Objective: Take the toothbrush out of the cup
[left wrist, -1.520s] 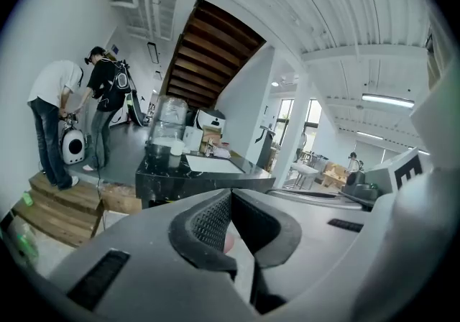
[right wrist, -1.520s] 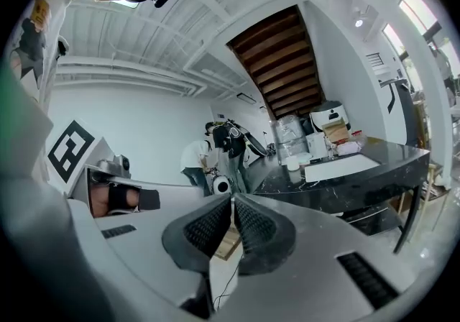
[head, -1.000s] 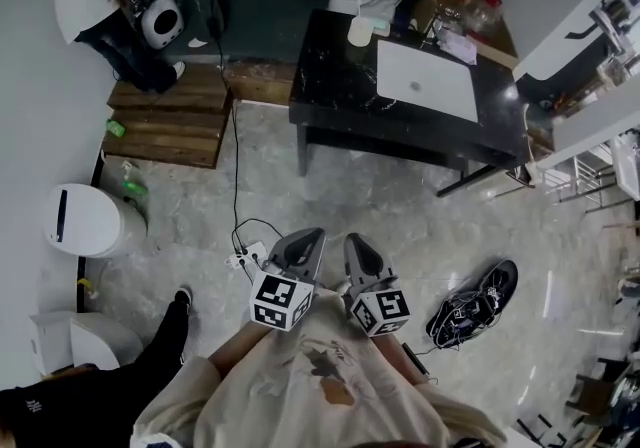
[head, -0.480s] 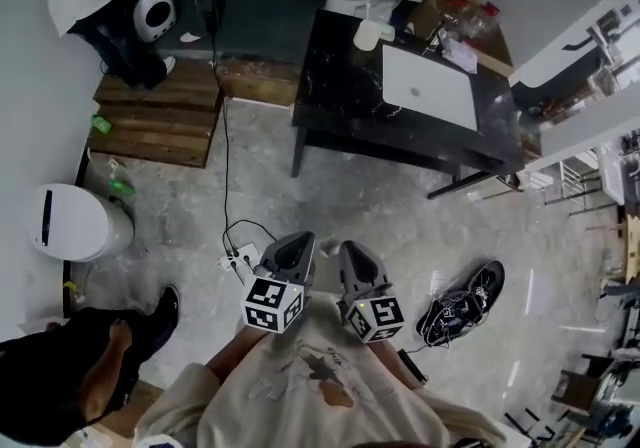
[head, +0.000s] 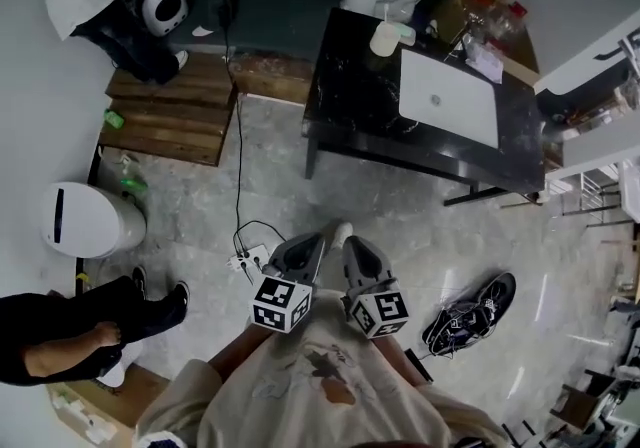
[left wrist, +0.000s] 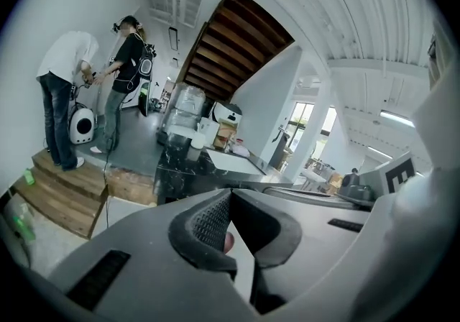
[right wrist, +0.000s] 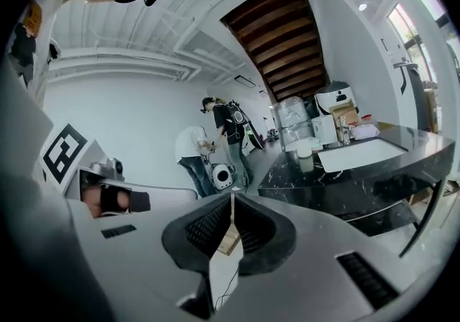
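Since left gripper [head: 314,235] and right gripper [head: 352,240] are closed, empty, well short of the cup [head: 385,38], arriving unopened could topple it

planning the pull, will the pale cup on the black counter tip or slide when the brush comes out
Probably light: the cup looks small and pale, so an upward pull may lift or tip it. It may slide too: the counter looks glossy. It stands near the far edge, so a shove could knock it off.
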The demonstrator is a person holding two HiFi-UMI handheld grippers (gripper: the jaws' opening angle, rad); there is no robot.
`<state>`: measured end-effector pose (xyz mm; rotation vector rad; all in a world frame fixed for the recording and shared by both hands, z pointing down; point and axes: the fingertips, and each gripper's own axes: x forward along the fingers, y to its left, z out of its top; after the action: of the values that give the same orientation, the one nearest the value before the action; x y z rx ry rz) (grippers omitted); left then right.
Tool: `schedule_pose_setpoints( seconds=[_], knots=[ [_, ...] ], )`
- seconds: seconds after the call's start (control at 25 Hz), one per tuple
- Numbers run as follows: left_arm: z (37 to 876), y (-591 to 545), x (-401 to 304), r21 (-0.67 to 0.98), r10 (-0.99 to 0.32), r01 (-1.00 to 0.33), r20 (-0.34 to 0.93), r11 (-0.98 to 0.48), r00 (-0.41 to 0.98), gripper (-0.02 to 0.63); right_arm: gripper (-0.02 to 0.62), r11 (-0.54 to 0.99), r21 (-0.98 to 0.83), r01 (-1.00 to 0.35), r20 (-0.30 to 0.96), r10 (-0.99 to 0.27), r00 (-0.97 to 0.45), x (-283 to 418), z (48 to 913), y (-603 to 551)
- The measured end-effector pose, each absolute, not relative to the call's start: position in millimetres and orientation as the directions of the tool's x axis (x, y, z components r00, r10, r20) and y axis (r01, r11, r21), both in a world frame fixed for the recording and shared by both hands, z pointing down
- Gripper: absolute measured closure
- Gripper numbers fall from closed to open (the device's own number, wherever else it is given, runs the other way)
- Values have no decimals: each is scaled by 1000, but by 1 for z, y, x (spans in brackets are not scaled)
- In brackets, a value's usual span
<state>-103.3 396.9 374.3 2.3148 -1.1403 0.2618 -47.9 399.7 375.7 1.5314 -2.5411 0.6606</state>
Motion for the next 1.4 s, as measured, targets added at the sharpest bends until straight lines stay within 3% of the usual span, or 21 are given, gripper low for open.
schedule_pose_setpoints(
  seconds=[0.8, 1.4],
  knots=[
    [347, 190, 53, 275, -753, -844, 382, -461, 536, 591, 568, 470, -347, -811, 184, -814, -551, 123, 360, 183],
    [378, 131, 90, 329, -718, -846, 450, -420, 531, 591, 568, 462, -400, -792, 266, -768, -583, 144, 394, 127]
  ],
)
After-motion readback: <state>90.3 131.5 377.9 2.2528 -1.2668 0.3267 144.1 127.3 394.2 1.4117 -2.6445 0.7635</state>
